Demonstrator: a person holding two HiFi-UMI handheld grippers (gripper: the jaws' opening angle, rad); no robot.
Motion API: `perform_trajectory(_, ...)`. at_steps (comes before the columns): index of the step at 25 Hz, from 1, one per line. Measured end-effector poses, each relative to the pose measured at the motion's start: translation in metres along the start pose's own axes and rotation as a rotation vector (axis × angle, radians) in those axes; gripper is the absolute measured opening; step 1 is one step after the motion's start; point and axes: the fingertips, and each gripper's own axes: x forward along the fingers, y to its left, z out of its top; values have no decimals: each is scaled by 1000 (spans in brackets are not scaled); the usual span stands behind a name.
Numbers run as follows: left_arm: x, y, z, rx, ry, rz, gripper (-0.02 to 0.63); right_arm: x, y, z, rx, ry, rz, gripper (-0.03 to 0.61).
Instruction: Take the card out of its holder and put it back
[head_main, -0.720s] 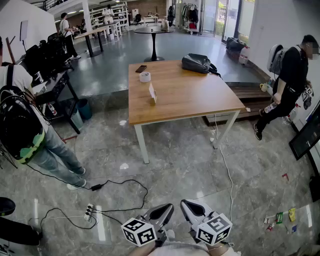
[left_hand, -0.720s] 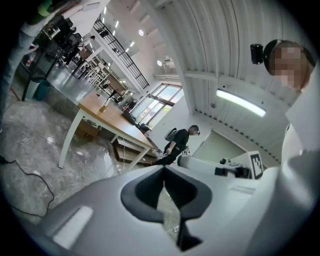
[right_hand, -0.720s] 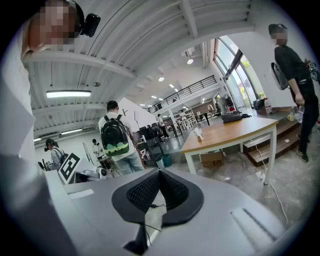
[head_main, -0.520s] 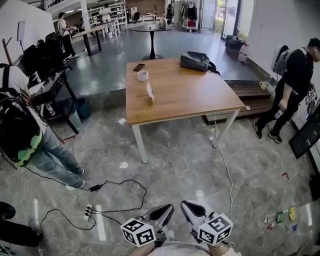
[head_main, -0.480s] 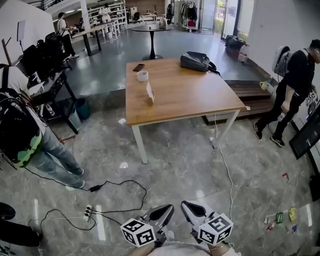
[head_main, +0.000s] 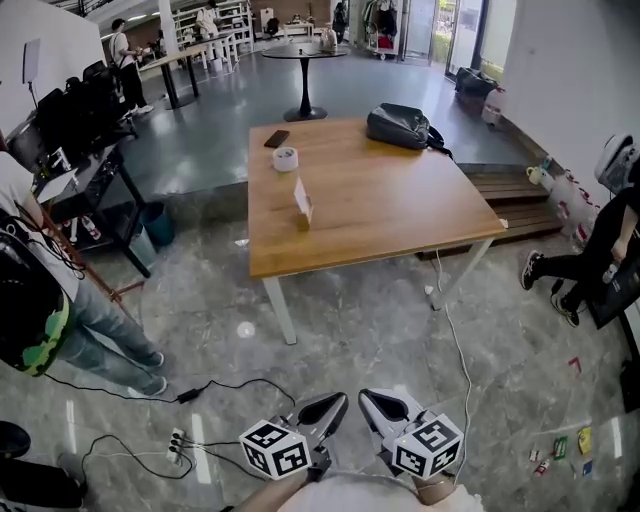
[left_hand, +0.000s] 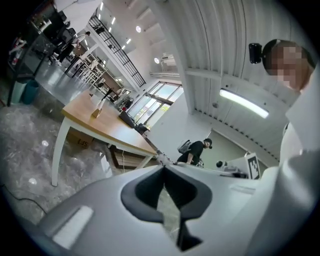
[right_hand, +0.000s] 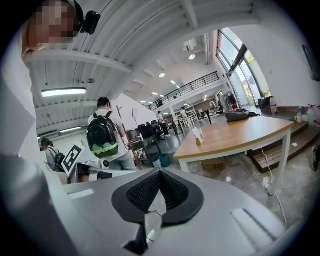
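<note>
Both tongs low in front of me, over the grey stone floor (head_main: 350, 330), well short of the surface (head_main: 400, 210). Left tongs (head_main: 336, 401) were pressed together with nothing between them. Right tongs (head_main: 371, 398) were likewise closed tip to tip and empty. The two sat side by side, tips near each other, and pointed toward the surface.

The card (head_main: 302, 200) stood upright in its holder (head_main: 303, 222) on the left half of the wooden surface, clear of everything else. Behind it, toward the far edge, were a roll of tape (head_main: 286, 158) and then a dark phone (head_main: 278, 138). A dark bag (head_main: 400, 125) lay at the far right corner.

A person with a black and green backpack (head_main: 28, 310) stood on the floor to my left. A power strip (head_main: 178, 437) with black cables lay on the floor near the left tongs.
</note>
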Motion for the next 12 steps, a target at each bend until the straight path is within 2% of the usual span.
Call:
perform_trajectory(8,55,70,88,48,34,-27,8,92,-60,69,2,-27,-46,-2)
perform_trajectory(12,72,99,106,1,57,-41,8,128,-78,75,32,-6,-58,-2)
